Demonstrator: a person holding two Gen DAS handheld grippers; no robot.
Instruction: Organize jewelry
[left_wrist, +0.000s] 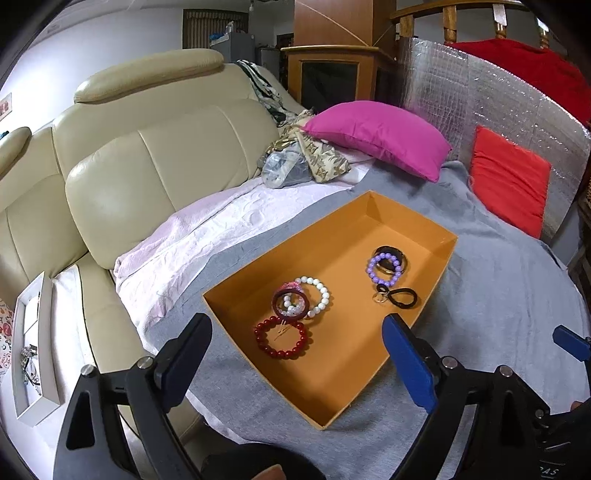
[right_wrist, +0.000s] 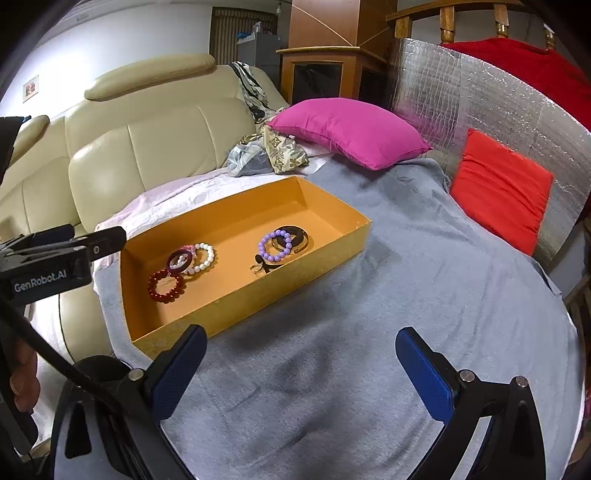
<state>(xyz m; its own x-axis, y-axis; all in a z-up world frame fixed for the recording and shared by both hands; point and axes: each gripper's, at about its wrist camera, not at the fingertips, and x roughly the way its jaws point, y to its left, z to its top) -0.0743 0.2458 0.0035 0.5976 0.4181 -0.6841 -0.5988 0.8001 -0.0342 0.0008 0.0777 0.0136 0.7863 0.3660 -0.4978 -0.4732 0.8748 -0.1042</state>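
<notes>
An open orange box (left_wrist: 373, 206) (right_wrist: 325, 242) sits on a grey blanket. In it lie a red bead bracelet (left_wrist: 282, 339) (right_wrist: 166, 286), a white bead bracelet (left_wrist: 317, 295) (right_wrist: 203, 256), a dark red bangle (left_wrist: 290, 304) (right_wrist: 180, 260), a purple bead bracelet (left_wrist: 382, 266) (right_wrist: 275, 245), a black bangle (left_wrist: 391, 258) (right_wrist: 293, 236) and a black loop with a ring (left_wrist: 399, 298) (right_wrist: 260, 265). My left gripper (left_wrist: 297, 345) is open and empty over the box's near end. My right gripper (right_wrist: 301, 354) is open and empty above the blanket, right of the box.
A cream leather sofa (left_wrist: 147, 155) stands behind and left. A white tray (left_wrist: 33, 350) with small items rests on the sofa at left. A pink cushion (left_wrist: 380, 138), a red cushion (left_wrist: 509, 181) and a silver foil panel (left_wrist: 480, 99) are at the back right.
</notes>
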